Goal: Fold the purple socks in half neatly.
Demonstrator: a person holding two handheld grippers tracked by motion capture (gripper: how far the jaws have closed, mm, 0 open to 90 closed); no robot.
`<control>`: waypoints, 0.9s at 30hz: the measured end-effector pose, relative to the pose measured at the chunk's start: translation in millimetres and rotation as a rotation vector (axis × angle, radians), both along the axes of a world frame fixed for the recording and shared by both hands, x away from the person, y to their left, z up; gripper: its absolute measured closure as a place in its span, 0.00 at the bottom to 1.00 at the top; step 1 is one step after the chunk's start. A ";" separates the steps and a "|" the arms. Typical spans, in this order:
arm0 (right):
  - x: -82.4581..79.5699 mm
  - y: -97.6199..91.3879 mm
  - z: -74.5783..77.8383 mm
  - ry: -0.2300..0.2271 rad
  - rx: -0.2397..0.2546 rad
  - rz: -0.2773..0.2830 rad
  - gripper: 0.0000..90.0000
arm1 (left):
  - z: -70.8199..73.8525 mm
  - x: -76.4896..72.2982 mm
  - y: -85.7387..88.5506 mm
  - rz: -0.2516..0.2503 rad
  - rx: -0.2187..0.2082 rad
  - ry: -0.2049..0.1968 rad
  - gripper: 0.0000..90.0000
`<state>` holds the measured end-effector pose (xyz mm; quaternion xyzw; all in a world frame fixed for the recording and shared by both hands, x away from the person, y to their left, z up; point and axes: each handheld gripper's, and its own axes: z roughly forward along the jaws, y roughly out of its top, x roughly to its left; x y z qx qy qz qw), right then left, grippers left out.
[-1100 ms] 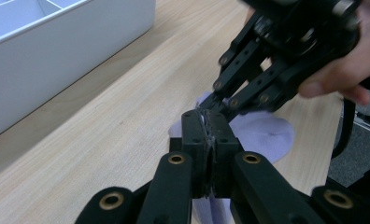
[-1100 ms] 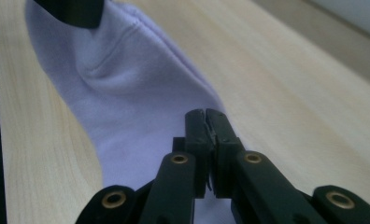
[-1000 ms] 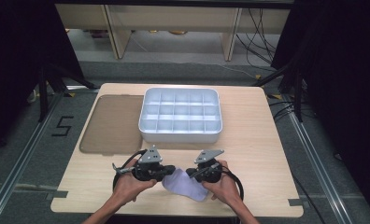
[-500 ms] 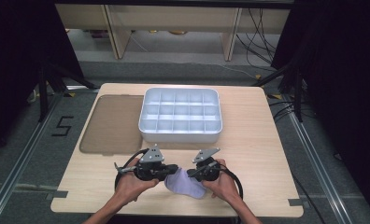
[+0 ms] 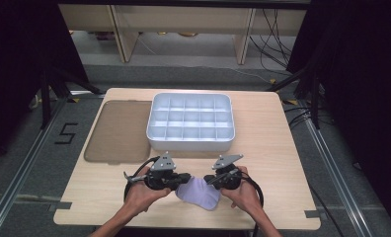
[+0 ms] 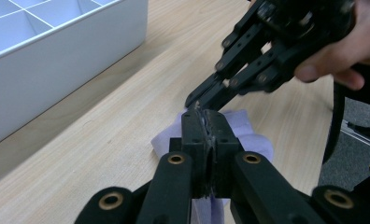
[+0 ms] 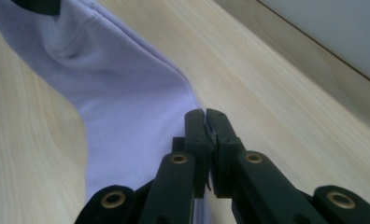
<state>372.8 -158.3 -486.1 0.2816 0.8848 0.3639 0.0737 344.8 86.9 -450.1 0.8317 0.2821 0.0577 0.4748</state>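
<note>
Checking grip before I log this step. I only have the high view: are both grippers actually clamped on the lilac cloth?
Observer: Left gripper is. In its own view the jaws are closed with the cloth pinched between them.
Operator: And the right one?
Observer: Right gripper is closed too; its view shows the jaws together at the cloth's edge, fabric running under them.
Operator: Is the cloth off the table?
Observer: The right gripper view shows most of it lying on the table, with one end lifted into a fold at the upper left.
Operator: How close are the two grippers?
Observer: In the left gripper view, the right gripper's jaw tips nearly touch the left's.
</note>
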 end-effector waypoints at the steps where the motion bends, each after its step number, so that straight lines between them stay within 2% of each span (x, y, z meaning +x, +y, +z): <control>1: -0.9 -3.3 0.8 0.012 -0.013 -0.007 0.98 | 0.2 0.1 -0.3 -0.003 -0.001 -0.002 0.97; 3: -2.1 -4.5 -7.7 0.054 -0.024 -0.025 0.98 | 1.1 0.0 -3.7 -0.007 -0.009 -0.004 0.97; 5: 0.0 -3.6 -11.3 0.066 -0.030 -0.016 0.99 | 0.8 -0.3 -5.2 -0.001 -0.019 -0.003 0.97; 6: 1.4 -3.5 -12.6 0.072 -0.012 -0.017 0.99 | 2.1 -0.2 -6.4 -0.004 -0.006 -0.002 0.97; 7: 4.1 -3.2 -12.3 0.097 -0.008 -0.012 0.99 | 2.0 0.6 -9.7 -0.011 -0.013 0.002 0.97; 10: 7.0 -4.8 -13.5 0.099 0.003 -0.005 1.00 | 2.0 0.8 -16.3 -0.003 -0.014 -0.002 0.97; 11: 8.1 -6.9 -13.5 0.118 0.014 -0.002 1.00 | 1.6 2.3 -22.2 -0.015 -0.015 -0.001 0.97; 17: 8.6 -9.4 -15.9 0.149 0.050 -0.009 1.00 | -0.5 6.2 -36.8 -0.029 -0.014 -0.003 0.97; 19: 10.7 -11.5 -16.0 0.140 0.054 -0.003 0.99 | -2.2 7.7 -41.4 -0.031 -0.012 0.003 0.97; 20: 10.8 -12.5 -14.9 0.157 0.062 -0.002 0.98 | -3.7 8.5 -43.7 -0.031 -0.015 0.002 0.97; 21: 11.5 -17.9 -12.6 0.156 0.087 -0.018 0.97 | -6.6 9.6 -47.2 -0.021 -0.015 0.010 0.97; 22: 11.5 -17.9 -12.6 0.156 0.087 -0.018 0.97 | -6.6 9.6 -47.2 -0.021 -0.015 0.010 0.97; 23: 13.4 -27.8 -8.0 0.131 0.097 -0.048 0.97 | -8.2 11.4 -49.1 -0.033 -0.006 0.015 0.97; 25: 14.3 -32.5 -5.4 0.114 0.093 -0.059 0.96 | -10.0 12.1 -51.3 -0.032 -0.004 0.016 0.97; 27: 15.1 -50.7 3.2 0.081 0.114 -0.118 0.96 | -13.5 13.2 -56.3 -0.038 0.004 0.023 0.97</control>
